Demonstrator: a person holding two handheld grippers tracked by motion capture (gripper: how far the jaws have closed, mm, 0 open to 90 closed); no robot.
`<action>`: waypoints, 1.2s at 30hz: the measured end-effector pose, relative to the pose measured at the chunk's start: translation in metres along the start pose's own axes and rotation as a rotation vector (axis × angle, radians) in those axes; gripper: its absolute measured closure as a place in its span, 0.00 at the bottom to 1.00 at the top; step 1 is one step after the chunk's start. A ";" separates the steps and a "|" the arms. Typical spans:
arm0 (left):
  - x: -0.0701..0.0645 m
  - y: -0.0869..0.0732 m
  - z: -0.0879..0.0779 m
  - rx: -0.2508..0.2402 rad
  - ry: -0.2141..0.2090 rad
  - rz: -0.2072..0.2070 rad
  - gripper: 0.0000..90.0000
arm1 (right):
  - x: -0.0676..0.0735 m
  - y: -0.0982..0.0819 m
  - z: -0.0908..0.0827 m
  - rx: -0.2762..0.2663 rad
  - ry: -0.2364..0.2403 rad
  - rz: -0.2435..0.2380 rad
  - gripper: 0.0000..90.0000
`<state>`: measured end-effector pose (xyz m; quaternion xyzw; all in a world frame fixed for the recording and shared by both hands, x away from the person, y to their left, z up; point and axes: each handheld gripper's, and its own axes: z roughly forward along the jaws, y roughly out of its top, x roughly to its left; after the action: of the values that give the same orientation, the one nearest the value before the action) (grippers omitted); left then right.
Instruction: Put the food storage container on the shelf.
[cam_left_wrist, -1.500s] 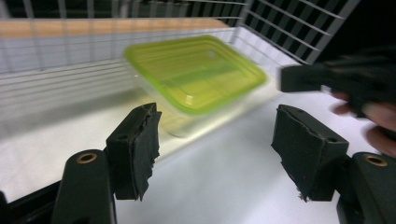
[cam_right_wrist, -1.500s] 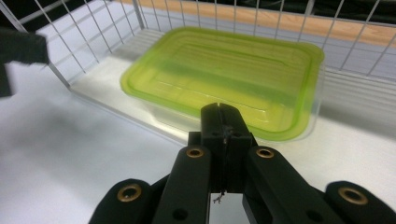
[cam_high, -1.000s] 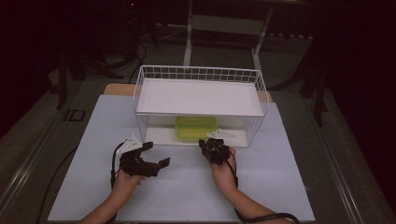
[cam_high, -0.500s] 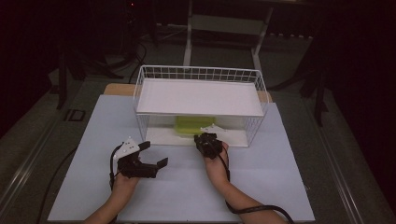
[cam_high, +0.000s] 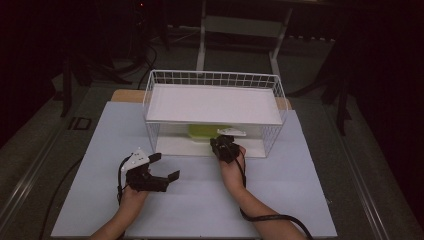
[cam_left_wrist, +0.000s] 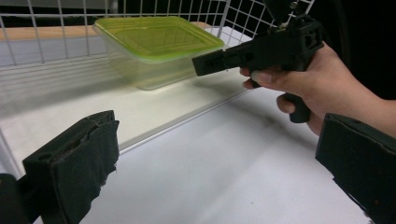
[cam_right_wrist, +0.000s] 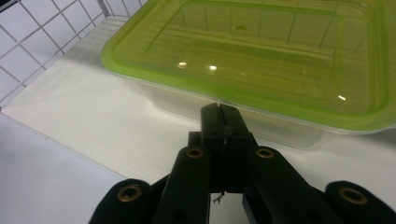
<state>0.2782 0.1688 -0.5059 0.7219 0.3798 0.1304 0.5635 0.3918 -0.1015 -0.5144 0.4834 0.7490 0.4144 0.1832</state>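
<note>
A clear plastic container with a lime-green lid (cam_high: 202, 132) (cam_left_wrist: 156, 44) (cam_right_wrist: 261, 51) stands on the floor of a white wire rack (cam_high: 210, 79), under the rack's white shelf board. My right gripper (cam_high: 220, 142) (cam_left_wrist: 205, 63) (cam_right_wrist: 224, 116) is shut with nothing between its jaws. Its tip points at the container's near clear wall just under the lid; I cannot tell whether it touches. My left gripper (cam_high: 165, 166) (cam_left_wrist: 210, 177) is open and hovers low over the white table to the left, in front of the rack, aimed toward the container.
The rack's wire walls (cam_left_wrist: 56, 28) close its back and sides, and its front stands open. A white shelf board (cam_high: 212, 102) covers its top. White table sheet (cam_high: 280, 195) spreads in front and to both sides. Dark floor and stands lie beyond the table.
My right gripper has moved forward from the table into the rack's open front, up to the container. The left gripper has stayed where it was.
</note>
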 end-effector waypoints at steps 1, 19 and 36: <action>0.000 0.000 0.000 0.001 0.000 0.001 0.00 | -0.001 0.000 0.000 0.004 0.004 0.006 1.00; -0.003 -0.001 0.001 0.008 -0.015 0.030 0.00 | 0.004 -0.008 -0.014 0.013 0.062 -0.055 0.75; -0.019 0.011 0.008 0.012 -0.071 0.069 0.00 | 0.014 -0.013 -0.060 -0.036 0.227 -0.092 0.22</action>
<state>0.2747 0.1494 -0.4938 0.7421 0.3350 0.1220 0.5676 0.3373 -0.1185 -0.4873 0.3950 0.7789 0.4710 0.1245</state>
